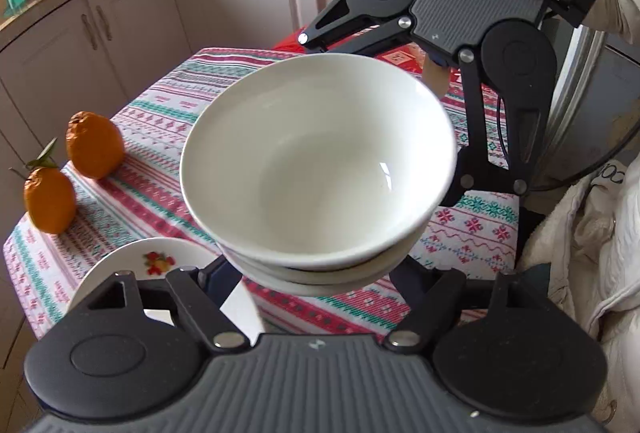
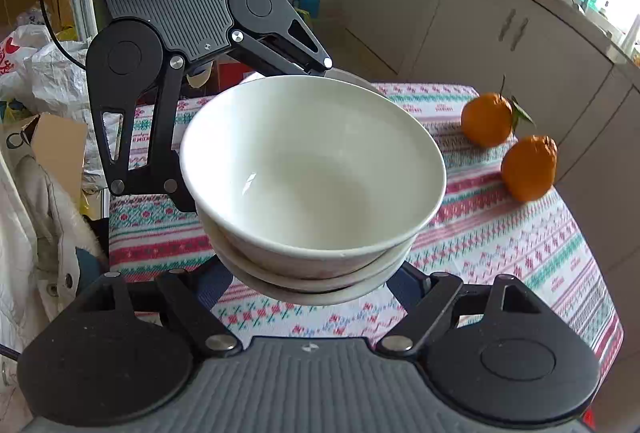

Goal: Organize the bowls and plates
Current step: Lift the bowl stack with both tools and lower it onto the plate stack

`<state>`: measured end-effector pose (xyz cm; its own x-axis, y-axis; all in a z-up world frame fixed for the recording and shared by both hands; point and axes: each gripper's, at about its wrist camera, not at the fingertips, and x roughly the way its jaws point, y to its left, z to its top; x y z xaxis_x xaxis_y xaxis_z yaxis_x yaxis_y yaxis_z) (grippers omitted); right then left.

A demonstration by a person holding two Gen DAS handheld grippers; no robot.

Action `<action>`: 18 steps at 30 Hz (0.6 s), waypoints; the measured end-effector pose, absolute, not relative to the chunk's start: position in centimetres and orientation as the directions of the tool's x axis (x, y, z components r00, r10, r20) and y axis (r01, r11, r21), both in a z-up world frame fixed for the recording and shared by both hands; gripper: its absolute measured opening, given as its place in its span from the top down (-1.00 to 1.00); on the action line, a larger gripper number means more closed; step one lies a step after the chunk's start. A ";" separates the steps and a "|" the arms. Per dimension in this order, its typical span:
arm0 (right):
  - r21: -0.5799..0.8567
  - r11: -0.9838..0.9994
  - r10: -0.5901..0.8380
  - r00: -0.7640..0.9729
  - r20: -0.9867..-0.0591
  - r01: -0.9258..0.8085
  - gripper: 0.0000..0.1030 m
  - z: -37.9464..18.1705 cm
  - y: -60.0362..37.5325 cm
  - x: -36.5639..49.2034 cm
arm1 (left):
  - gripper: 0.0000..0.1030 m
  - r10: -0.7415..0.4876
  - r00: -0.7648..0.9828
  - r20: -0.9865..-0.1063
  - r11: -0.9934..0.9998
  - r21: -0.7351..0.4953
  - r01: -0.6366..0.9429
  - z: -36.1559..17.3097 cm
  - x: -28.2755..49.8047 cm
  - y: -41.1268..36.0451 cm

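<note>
The surface (image 1: pixel 132 193) wears a striped cloth, and kitchen cupboards (image 1: pixel 132 33) stand behind it. Two white bowls (image 1: pixel 316 161) sit one inside the other, lifted clear above the cloth. The left gripper (image 1: pixel 320 273) grips them from one side and the right gripper (image 2: pixel 316 277) grips them from the other side. Each gripper's fingers reach around the lower bowl, but the bowls hide the fingertips.

Only the left camera shows a plate (image 1: pixel 132 265) with a fruit picture, at 7 o'clock from the bowls. Only the right camera shows plastic bags (image 2: pixel 44 69) and a cardboard box (image 2: pixel 60 149) at 9 o'clock.

Two oranges (image 1: pixel 94 145) lie on the cloth, at 9 o'clock in the left camera and at 3 o'clock in the right camera.
</note>
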<state>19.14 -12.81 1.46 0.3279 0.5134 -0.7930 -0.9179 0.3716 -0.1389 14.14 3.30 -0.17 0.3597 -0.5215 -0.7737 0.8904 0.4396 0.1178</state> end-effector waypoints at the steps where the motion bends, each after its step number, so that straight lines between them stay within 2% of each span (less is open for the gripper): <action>1: -0.147 0.359 0.520 0.329 -0.788 -0.922 -0.68 1.7 -12.1 19.6 | -0.54 -0.513 0.376 -0.772 0.455 0.128 0.881 0.1 14.3 4.0; 9: -0.173 0.247 0.558 0.286 -0.779 -0.953 -0.68 1.3 -6.0 23.7 | -0.55 -0.431 0.451 -0.781 0.566 0.156 0.810 0.2 16.3 8.8; 18: -0.142 0.197 0.564 0.230 -0.793 -0.970 -0.68 -0.7 -1.9 27.0 | -0.55 -0.383 0.450 -0.807 0.617 0.140 0.775 -1.2 18.2 12.0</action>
<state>26.95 -1.87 -0.68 0.2300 0.5637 -0.7933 -0.9702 0.1965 -0.1416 18.16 12.01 -1.24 0.4505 -0.3827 -0.8066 0.7747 0.6166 0.1401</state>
